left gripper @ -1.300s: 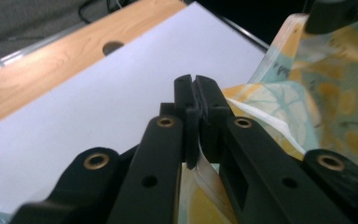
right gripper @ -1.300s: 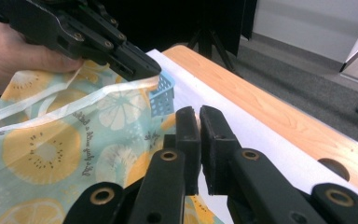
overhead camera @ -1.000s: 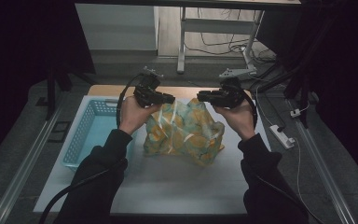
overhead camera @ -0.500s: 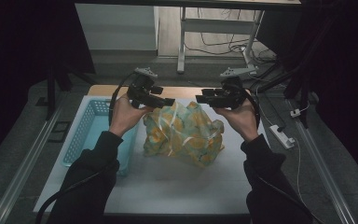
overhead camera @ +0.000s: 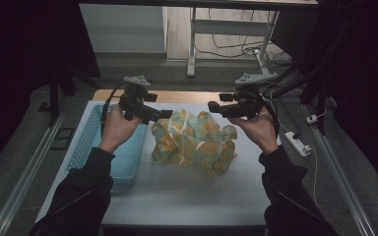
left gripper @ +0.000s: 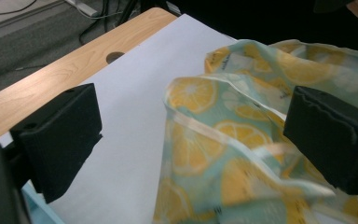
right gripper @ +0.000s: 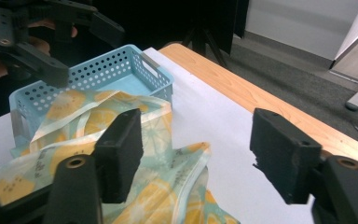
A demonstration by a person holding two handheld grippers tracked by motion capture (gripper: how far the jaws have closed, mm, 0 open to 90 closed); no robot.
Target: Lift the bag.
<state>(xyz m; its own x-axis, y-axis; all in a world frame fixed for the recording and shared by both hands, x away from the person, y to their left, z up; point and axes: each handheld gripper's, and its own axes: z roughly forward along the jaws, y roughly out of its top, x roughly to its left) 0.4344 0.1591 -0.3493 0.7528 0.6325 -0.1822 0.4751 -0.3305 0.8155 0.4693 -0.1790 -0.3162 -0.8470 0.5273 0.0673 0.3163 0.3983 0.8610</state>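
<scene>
Crumpled lemon-print mint fabric point(overhead camera: 194, 142) lies mid white tabletop point(overhead camera: 187, 196), beside perforated blue plastic basket point(overhead camera: 91, 147). Left tool point(overhead camera: 163, 114) and right tool point(overhead camera: 211, 105) both gape, empty. Fabric probably light, limp; pinch the pale hemmed edge.

A crumpled cloth point(overhead camera: 194, 142) — pale mint green printed with orange and yellow citrus slices, edged with a light ribbon-like hem — lies heaped near the middle of the white table point(overhead camera: 187, 196). It is bunched and puffed up rather than flat, with folds rising toward twelve o'clock and a looser corner spilling toward five o'clock. In the left gripper view its hemmed edge point(left gripper: 200, 128) stands up in a raised fold. At nine o'clock of the cloth sits a light blue perforated basket point(overhead camera: 86, 142) — upright, just beside the cloth, its rim close to the fabric in the right gripper view.
</scene>
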